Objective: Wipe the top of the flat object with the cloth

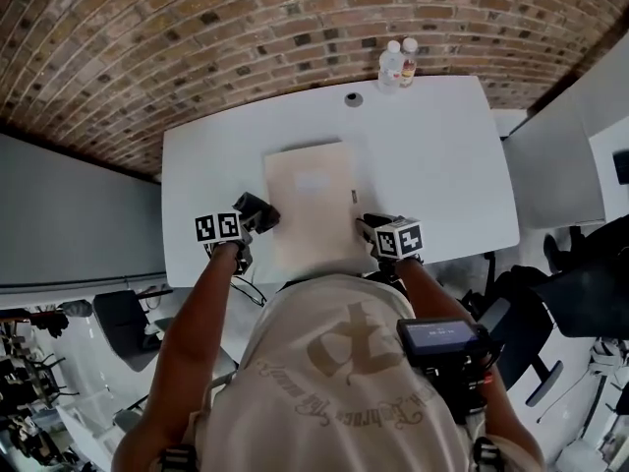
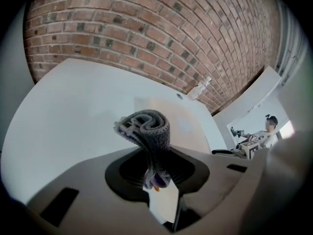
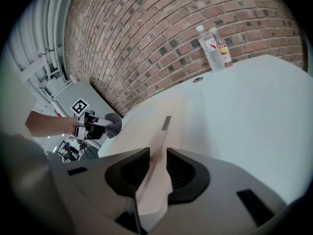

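Now, left jaws tight on cloth (image 2: 146, 129), right jaws on board (image 1: 310, 200); bottle labels (image 3: 212, 48) illegible.

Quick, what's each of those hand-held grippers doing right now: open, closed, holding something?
Left hand-held gripper: closed on the folded grey cloth.
Right hand-held gripper: closed on the edge of the flat beige board.
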